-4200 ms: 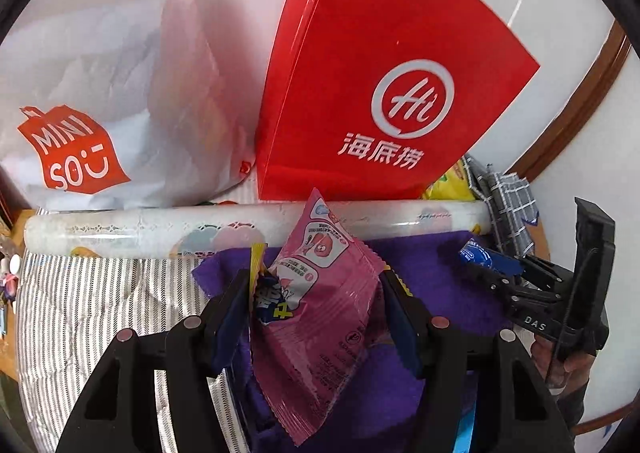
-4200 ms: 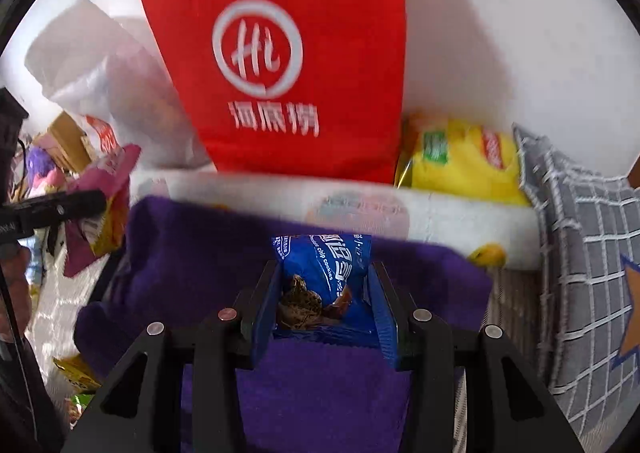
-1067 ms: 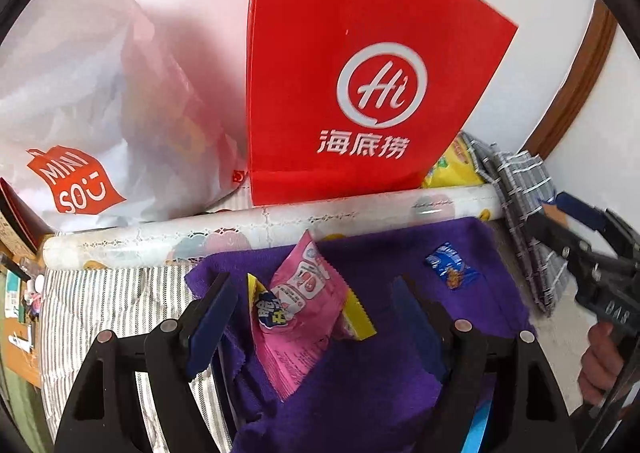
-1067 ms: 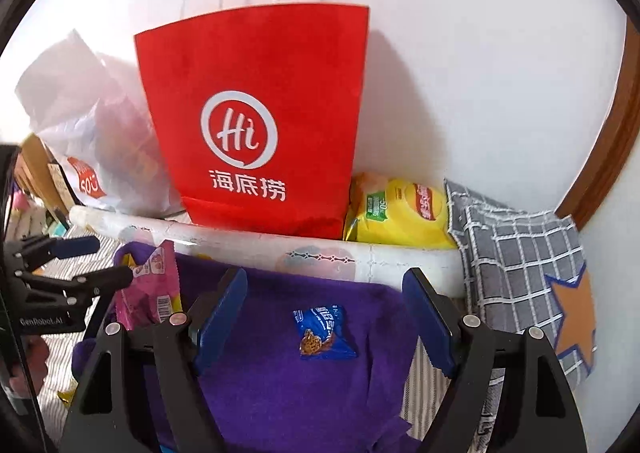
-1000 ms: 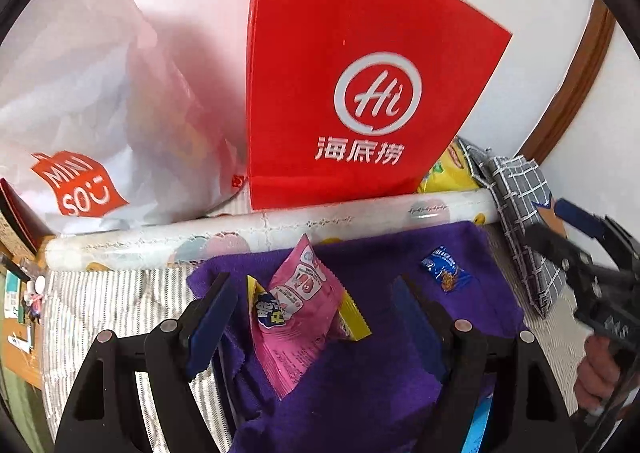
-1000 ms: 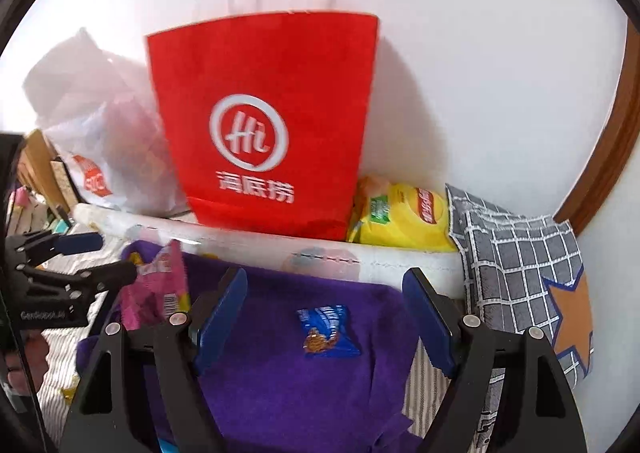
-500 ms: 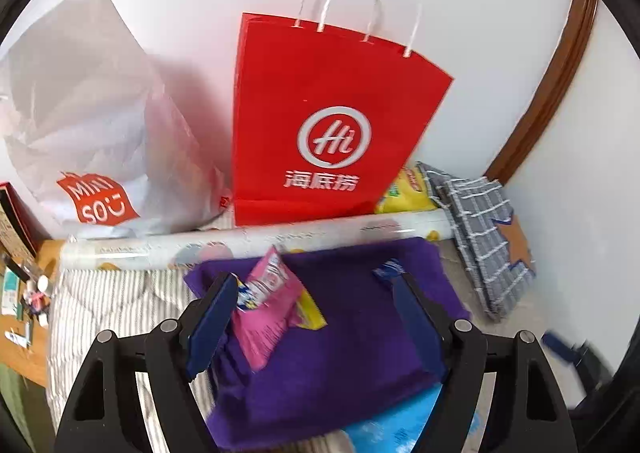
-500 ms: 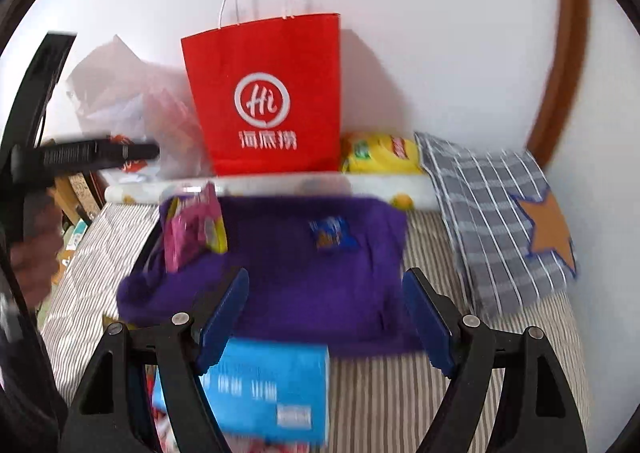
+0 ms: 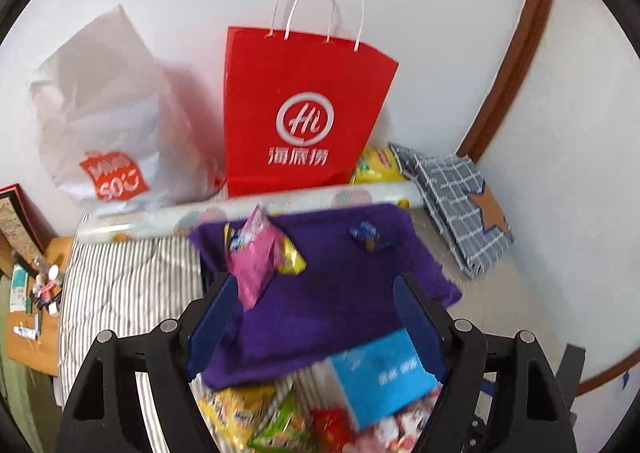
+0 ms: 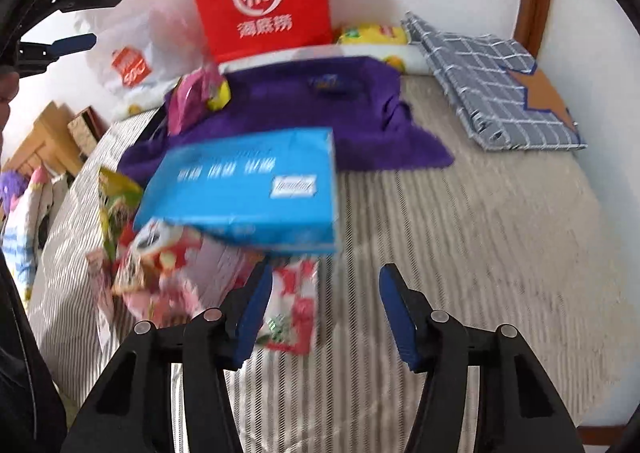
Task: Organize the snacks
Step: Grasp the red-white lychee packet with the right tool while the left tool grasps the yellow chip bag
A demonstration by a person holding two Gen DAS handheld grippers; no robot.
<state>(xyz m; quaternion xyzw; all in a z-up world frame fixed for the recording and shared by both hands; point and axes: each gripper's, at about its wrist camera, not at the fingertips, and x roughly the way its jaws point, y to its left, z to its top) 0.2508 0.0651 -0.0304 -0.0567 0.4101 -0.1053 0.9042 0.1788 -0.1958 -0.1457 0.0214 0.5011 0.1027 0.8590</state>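
A purple cloth [image 9: 340, 293] lies on the striped bed. On it rest a pink snack pack [image 9: 256, 257] with a yellow pack beside it, and a small blue cookie pack [image 9: 366, 235]. My left gripper [image 9: 316, 325] hangs open above the cloth's near part, holding nothing. A blue box [image 10: 248, 189] lies over a heap of loose snack packs [image 10: 160, 269]. My right gripper [image 10: 324, 313] hovers low over the striped cover just right of that heap; its jaws are closing with nothing between them. A red-and-white pack [image 10: 292, 309] lies by its left finger.
A red paper bag [image 9: 300, 113], a white plastic bag [image 9: 116, 125] and a yellow chip bag [image 9: 376, 169] stand against the wall behind a rolled sheet [image 9: 240, 213]. A checked pillow [image 10: 500, 93] lies at the right. A wooden side table [image 9: 32, 293] stands left of the bed.
Both grippers have pulled back from the cloth, leaving the pink and blue packs on it. The right one has dropped toward the snack heap and its jaws have narrowed.
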